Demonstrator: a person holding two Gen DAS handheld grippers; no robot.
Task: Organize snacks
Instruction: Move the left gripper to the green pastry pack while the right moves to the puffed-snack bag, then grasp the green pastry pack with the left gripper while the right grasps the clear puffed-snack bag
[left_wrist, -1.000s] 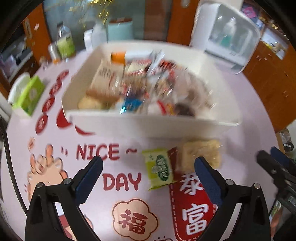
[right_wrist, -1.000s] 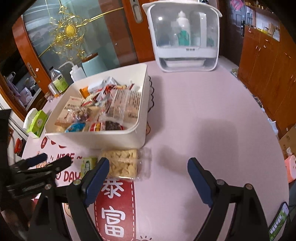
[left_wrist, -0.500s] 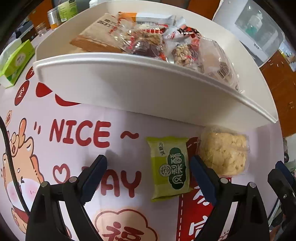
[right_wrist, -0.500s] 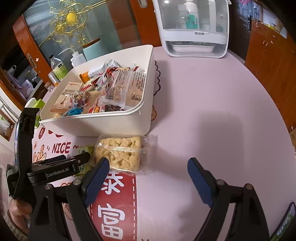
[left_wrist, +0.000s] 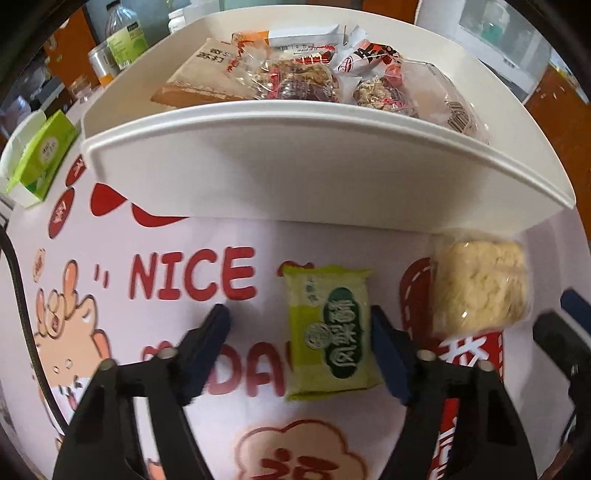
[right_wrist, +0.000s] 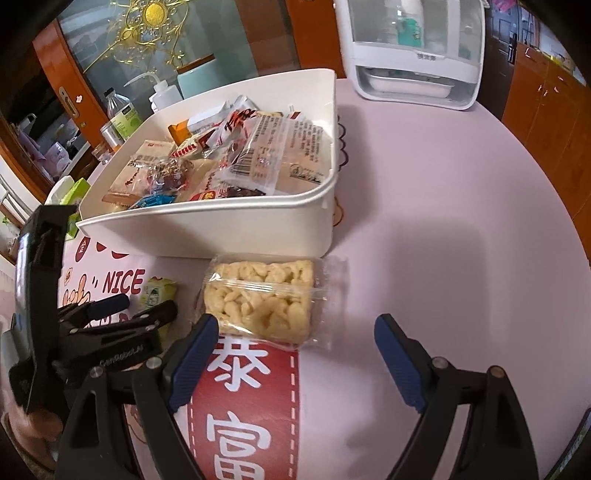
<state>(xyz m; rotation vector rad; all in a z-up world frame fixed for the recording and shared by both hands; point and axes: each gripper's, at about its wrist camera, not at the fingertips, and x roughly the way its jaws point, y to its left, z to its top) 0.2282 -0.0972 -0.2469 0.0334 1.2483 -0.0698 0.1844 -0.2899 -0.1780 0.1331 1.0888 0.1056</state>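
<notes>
While my left claw points steeply down at the bench, its jaws are closing with the green snack packet between them. Its right pad sits just beside the packet's right edge, and its left pad is apart from the packet, with bare cloth between. The packet lies flat on the printed cloth, on the near side of the white bin.

Right of the green packet, close to the bin's near wall, lies a clear bag of pale puffed snack. My right claw hangs over the bench with its jaws wide apart and nothing in them; its left pad is near the bag's near left corner, and I cannot tell whether it touches.

Wrapped snacks fill the bin, piled nearly to the rim. Far left on the bench sits a green tissue box. A white appliance with a clear hood stands at the far side of the bench.
</notes>
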